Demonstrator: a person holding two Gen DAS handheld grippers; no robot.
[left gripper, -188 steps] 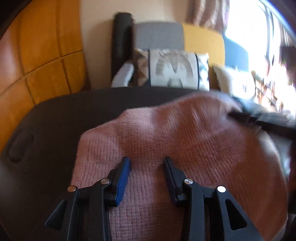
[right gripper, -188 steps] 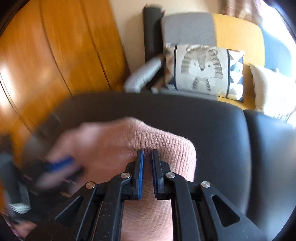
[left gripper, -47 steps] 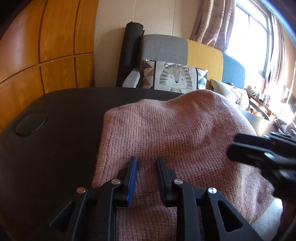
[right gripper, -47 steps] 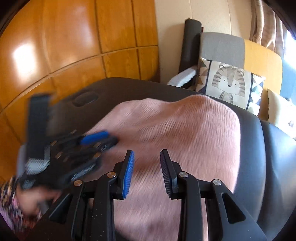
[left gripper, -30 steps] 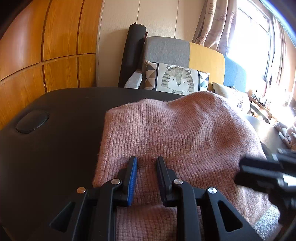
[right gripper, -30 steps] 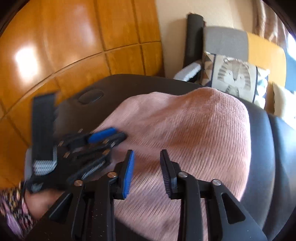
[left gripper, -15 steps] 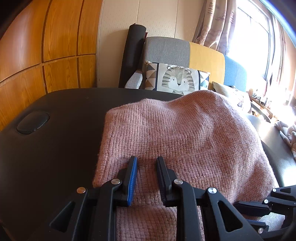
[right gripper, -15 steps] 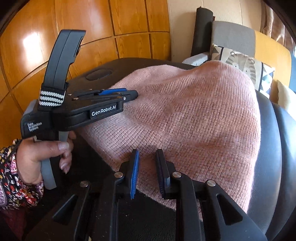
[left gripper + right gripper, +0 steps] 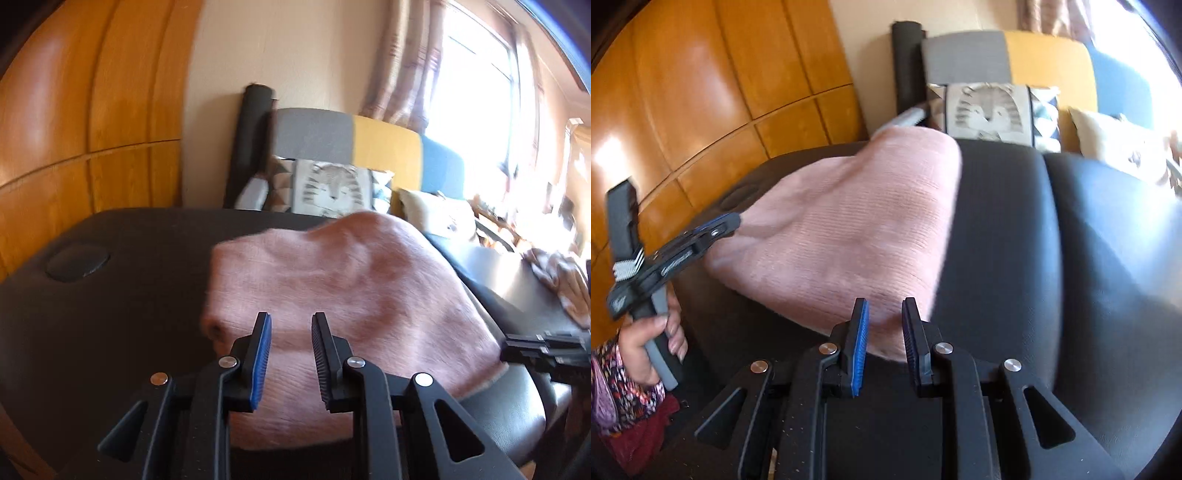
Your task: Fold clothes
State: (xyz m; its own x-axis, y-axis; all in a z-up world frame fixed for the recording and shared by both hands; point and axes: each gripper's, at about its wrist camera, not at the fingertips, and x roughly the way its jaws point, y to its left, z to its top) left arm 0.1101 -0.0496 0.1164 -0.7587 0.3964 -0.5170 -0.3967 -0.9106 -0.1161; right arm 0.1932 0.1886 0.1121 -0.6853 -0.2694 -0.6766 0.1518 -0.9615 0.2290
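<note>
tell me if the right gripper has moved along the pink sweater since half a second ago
Yes. The right gripper now sits at the pink sweater corner nearest the bare black table, its jaws having just been closing on the knit.

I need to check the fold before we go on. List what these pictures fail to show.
- Pink sweater: both views are motion-blurred, so the folds and edges are unclear; its near edge is hidden behind the left hand-held gripper.
- Right hand-held gripper: the sweater's corner sits between the fingers, but pad contact cannot be made out.
- Striped cloth: cut off by the left view's right edge, washed out by window glare.
</note>
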